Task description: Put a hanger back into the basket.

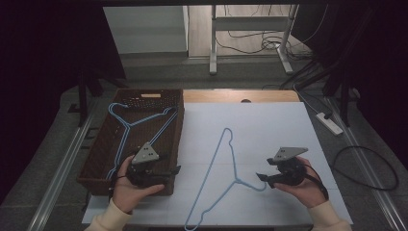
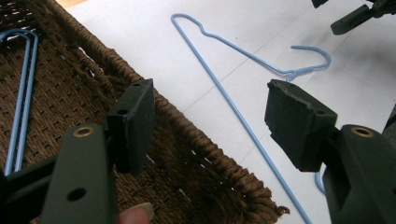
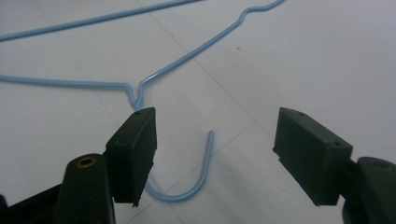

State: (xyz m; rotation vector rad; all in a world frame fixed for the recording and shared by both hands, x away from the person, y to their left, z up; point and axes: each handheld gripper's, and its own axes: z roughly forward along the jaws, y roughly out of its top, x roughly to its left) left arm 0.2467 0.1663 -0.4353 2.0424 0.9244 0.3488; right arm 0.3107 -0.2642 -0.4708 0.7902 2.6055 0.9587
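**Wire hanger waits between open jaws**

A pale blue wire hanger (image 1: 226,178) lies flat on the white worktop (image 1: 269,125), its hook toward the near right corner, its long bar running to the near edge. The right gripper (image 1: 262,178) hovers over the hook, jaws wide apart and holding nothing, the hook's curve lying between them. The left gripper (image 1: 175,170) hangs over the near right corner of the basket (image 1: 98,154), jaws likewise wide and empty. A second hanger (image 1: 127,127) rests inside the basket. The hanger looks light, thin and springy, likely to slide on the smooth sheet; the twisted neck below the hook seems the surest place to pinch.
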